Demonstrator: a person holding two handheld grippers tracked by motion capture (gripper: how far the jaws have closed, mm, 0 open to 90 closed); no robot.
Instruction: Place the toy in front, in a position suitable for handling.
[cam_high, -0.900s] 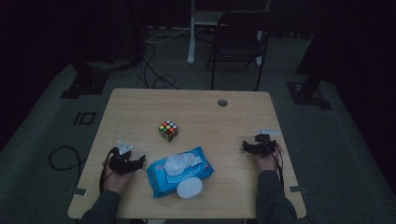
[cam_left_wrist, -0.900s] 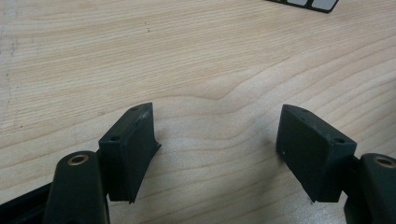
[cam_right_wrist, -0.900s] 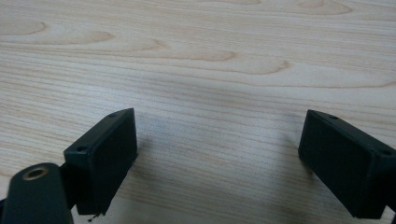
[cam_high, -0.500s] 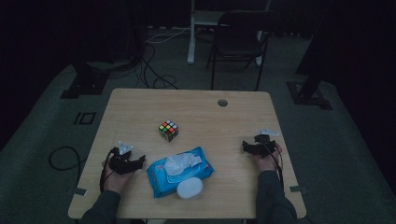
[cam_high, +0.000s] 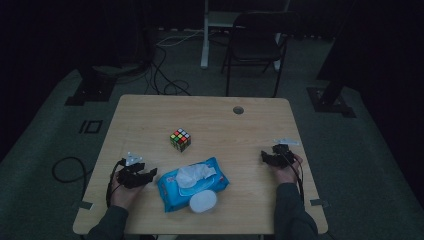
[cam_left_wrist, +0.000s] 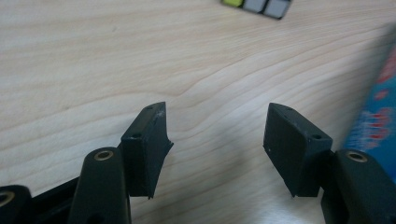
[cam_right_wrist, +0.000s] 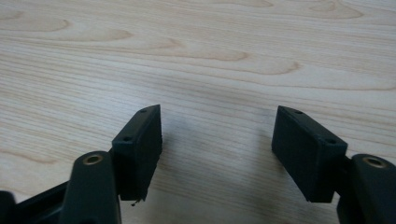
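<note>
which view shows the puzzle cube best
The high view: the whole puzzle cube sits on the table, beyond the blue wipes pack. The left gripper view catches just its bottom edge at the top of the frame.

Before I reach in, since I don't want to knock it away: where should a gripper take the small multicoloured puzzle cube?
Grip the small multicoloured puzzle cube across two opposite flat side faces, coming down from above. It stands alone on the bare wooden table, turned cornerwise to the edges, so rotate the jaws to match. The open left gripper looks nearer.
</note>
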